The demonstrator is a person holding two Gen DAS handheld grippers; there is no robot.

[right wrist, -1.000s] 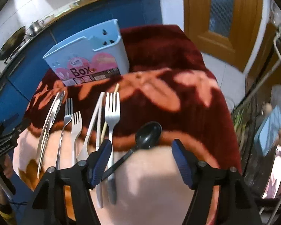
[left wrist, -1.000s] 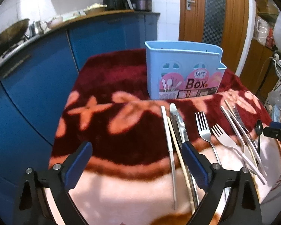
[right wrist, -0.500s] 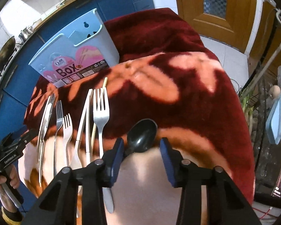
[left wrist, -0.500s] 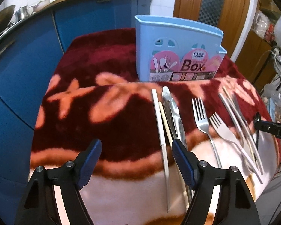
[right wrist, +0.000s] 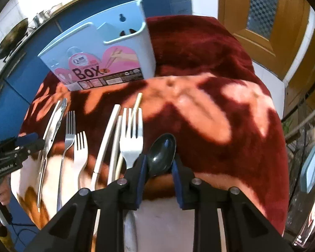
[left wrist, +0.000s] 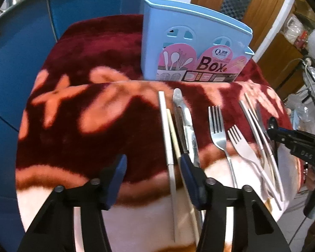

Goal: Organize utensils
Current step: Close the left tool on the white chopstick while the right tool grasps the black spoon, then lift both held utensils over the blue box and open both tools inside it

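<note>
A light blue utensil box (left wrist: 191,48) (right wrist: 98,48) stands upright at the back of a red and pink blanket (left wrist: 84,138). In front of it lie chopsticks, knives and forks in a row. My left gripper (left wrist: 153,170) hangs low over the blanket with its jaws closing. A white chopstick (left wrist: 168,138) and a wooden one (left wrist: 174,134) run between its fingers, close to the right pad, and the left pad is apart from them. My right gripper (right wrist: 158,168) is closing on the bowl of a black spoon (right wrist: 161,153), both pads against its sides, the spoon lying on the blanket.
Two knives (left wrist: 184,121), a steel fork (left wrist: 216,126) and a pale fork (left wrist: 241,145) lie between the two grippers. A white fork (right wrist: 131,145) and more chopsticks (right wrist: 107,138) lie just left of the spoon. Blue cabinets (left wrist: 16,63) stand on the left, a wooden door (right wrist: 258,10) behind.
Both grippers have narrowed. The right one slid forward until its pads framed the spoon's bowl. The left one dipped and moved closer to the chopsticks.
</note>
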